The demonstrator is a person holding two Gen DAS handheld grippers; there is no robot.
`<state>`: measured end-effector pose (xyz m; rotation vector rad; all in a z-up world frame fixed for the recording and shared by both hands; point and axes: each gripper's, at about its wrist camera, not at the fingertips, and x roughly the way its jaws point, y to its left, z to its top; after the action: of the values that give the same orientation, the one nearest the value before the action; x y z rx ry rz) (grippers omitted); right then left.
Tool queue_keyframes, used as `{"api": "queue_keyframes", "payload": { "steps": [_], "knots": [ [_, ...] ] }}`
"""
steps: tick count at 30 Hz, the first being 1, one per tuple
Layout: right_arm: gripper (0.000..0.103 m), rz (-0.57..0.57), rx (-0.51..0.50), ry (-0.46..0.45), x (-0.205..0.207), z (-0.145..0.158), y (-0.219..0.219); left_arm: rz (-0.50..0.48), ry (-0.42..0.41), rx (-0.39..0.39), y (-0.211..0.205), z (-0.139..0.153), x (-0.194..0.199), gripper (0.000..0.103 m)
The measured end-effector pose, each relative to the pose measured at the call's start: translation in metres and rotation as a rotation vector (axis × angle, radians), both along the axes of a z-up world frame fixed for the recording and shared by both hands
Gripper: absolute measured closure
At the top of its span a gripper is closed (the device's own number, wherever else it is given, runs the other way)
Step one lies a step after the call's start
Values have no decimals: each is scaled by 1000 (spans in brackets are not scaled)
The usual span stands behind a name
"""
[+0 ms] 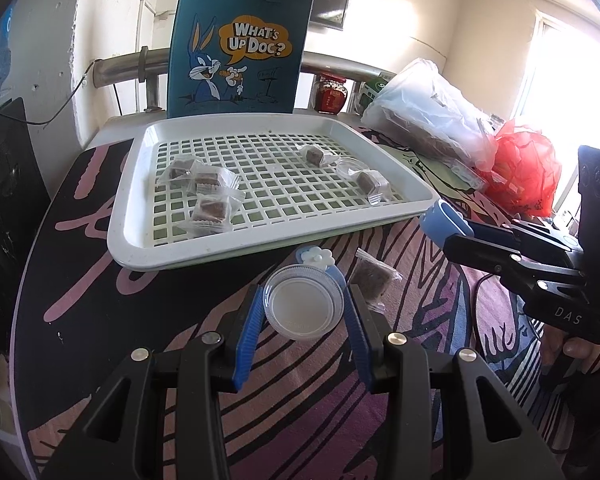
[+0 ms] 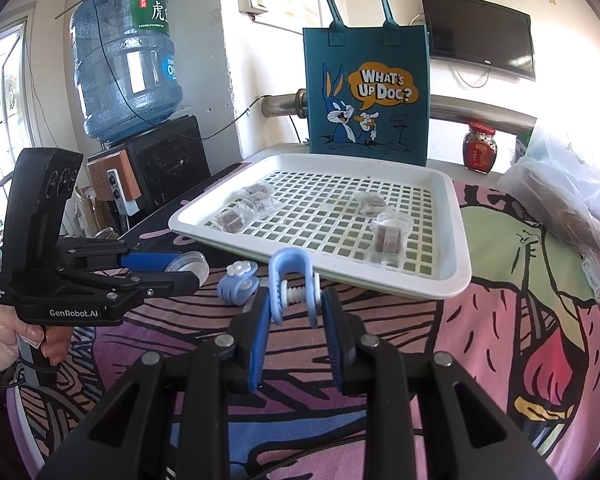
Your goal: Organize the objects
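The left gripper (image 1: 304,312) pinches a clear round lid (image 1: 305,305) between narrowed jaws, just short of the white tray (image 1: 132,240) ahead.

The right gripper (image 2: 294,308) clamps a blue clip (image 2: 290,280), poised before that tray, probably for sorting.

Water jug (image 2: 126,54) at 10 o'clock on a black cabinet (image 2: 168,160). Wall-mounted television (image 2: 478,34) at 1 o'clock. Red-lidded jar (image 2: 479,146) at 2 o'clock, below a metal pipe (image 2: 480,110).
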<state>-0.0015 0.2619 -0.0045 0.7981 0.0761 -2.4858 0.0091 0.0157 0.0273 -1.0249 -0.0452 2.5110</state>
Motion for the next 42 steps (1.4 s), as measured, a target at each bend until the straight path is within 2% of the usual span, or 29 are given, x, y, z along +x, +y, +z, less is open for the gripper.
{"api": "queue_keyframes", "payload": {
  "steps": [42],
  "knots": [
    [78, 3, -2, -1, 0, 0, 0, -1, -8, 2, 1, -3, -3, 64]
  ]
}}
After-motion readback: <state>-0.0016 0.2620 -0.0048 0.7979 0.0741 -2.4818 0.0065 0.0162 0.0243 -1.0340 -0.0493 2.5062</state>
